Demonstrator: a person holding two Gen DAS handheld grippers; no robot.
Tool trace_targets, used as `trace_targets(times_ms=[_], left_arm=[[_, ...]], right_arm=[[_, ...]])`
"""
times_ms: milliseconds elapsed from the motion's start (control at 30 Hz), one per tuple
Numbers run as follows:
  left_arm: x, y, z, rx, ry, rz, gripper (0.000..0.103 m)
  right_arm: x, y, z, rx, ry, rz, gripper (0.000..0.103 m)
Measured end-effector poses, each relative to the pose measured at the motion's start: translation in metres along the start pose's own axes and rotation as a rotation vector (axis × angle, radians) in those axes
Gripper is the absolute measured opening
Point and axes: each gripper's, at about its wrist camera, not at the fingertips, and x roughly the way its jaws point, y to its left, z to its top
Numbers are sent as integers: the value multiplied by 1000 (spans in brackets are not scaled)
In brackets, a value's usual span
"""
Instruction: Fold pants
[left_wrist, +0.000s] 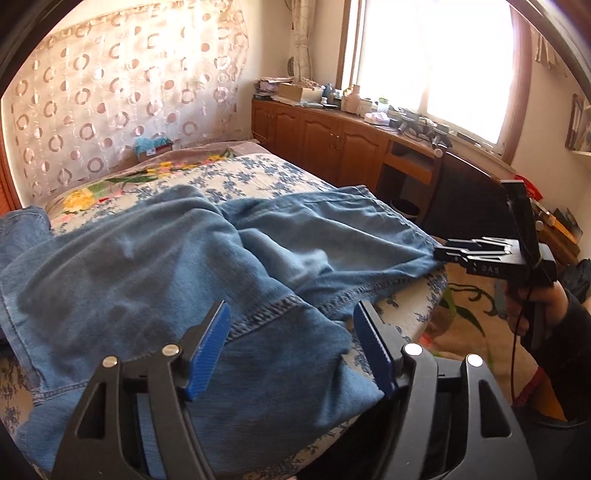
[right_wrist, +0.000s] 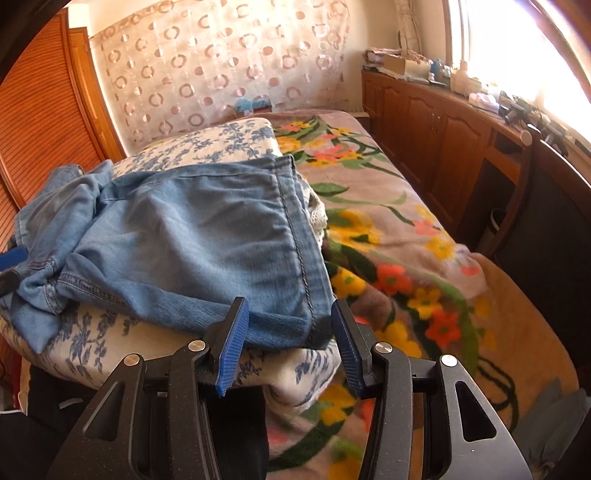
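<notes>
Light blue denim pants (left_wrist: 166, 258) lie spread and rumpled on a white pad with blue flowers (left_wrist: 266, 173) on the bed. My left gripper (left_wrist: 290, 306) is open just above a stitched hem, with denim under the gap and neither pad pressing it. In the right wrist view the pants (right_wrist: 192, 229) end in a flat corner. My right gripper (right_wrist: 290, 302) stands open around that corner, which lies loose between the pads. The left wrist view shows the right gripper (left_wrist: 439, 253) at the pants' right edge, held by a person's hand (left_wrist: 535, 299). A blue left fingertip (right_wrist: 13, 254) shows at the far left.
A flowered blanket (right_wrist: 388, 240) covers the bed to the right of the pad. Wooden cabinets (left_wrist: 314, 136) with a cluttered top run under the window. A dark chair back (left_wrist: 469, 192) stands by the bed's corner. A slatted wooden door (right_wrist: 37, 129) is on the left.
</notes>
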Motion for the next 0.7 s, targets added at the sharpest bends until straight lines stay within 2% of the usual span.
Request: trace_targets(times_ms=[433,700], left_arm=[[1,11,-1,-41,-17,63,70],[4,10,-2,-49,-16,78,70]], right_arm=[[1,-13,-10,56,22,-3,50],[5,-19,-9,116,25,47,50]])
